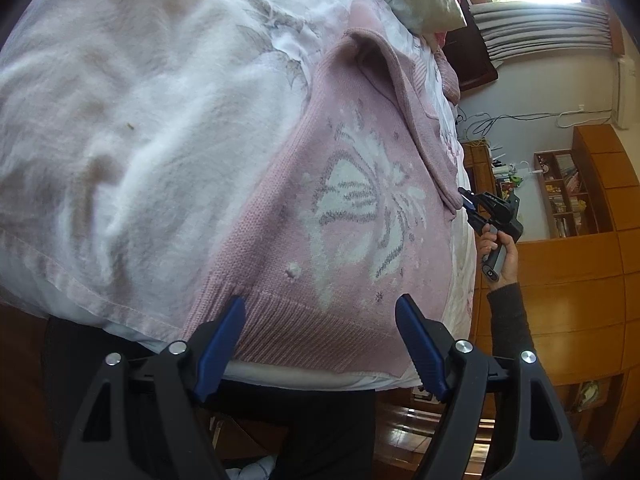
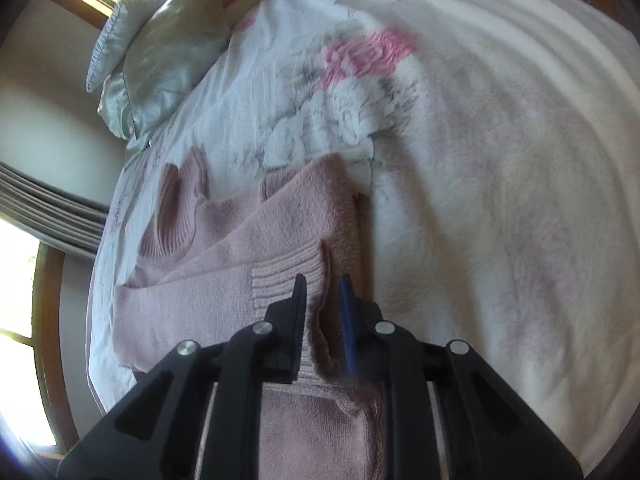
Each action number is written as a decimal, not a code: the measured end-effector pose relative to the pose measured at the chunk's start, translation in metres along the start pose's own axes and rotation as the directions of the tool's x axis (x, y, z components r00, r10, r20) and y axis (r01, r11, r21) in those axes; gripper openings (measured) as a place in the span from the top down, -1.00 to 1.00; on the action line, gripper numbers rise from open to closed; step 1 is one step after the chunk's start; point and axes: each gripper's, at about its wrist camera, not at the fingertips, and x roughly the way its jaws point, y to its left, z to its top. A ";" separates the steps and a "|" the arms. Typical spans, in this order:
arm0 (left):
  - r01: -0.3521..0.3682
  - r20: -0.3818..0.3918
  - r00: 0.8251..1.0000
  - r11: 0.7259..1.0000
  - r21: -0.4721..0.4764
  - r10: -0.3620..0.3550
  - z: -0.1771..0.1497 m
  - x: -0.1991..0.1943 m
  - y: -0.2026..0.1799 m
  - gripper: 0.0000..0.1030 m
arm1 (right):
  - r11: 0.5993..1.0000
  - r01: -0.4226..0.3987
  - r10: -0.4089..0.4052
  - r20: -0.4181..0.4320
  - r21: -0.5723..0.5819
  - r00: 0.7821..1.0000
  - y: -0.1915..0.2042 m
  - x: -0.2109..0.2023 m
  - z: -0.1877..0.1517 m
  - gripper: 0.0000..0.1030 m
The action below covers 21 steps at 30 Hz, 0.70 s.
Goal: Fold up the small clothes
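Right tongs [image 2: 323, 292] clenched on the pink knitted sweater's [image 1: 352, 200] ribbed cuff [image 2: 288, 276]; left tongs [image 1: 320, 316] released over its hem. The thin pinch risks slipping mid-fold.

The left wrist view is taken from the bed's [image 1: 120, 120] foot edge, low and close, directed along the pink sweater [image 1: 320, 200] toward the pillow [image 1: 424, 0]. The right wrist view is taken from the sweater's side, very near, probably angled downward. Sweater [image 2: 240, 240], bedding and pillow [image 2: 160, 60] are shared.
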 end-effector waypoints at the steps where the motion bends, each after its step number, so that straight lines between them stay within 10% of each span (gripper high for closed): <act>1: 0.000 0.001 1.000 1.000 0.002 0.000 0.000 -0.001 0.001 -0.51 | 1.000 -0.031 0.031 0.019 0.003 0.999 0.001 -0.008 -0.001 0.67; 11: -0.001 -0.004 1.000 1.000 0.008 0.001 0.004 0.001 -0.003 -0.51 | 0.995 -0.069 0.063 -0.088 -0.066 0.994 0.017 0.021 -0.026 0.66; 15: 0.007 -0.022 1.000 1.000 -0.018 -0.007 0.007 0.003 0.002 -0.51 | 0.998 -0.040 0.036 -0.102 -0.039 0.994 -0.003 0.036 -0.028 0.96; 21: 0.079 0.018 0.997 0.991 0.105 -0.082 0.078 0.002 -0.041 -0.51 | 0.995 -0.086 0.082 -0.069 -0.057 0.994 0.010 0.017 -0.033 0.69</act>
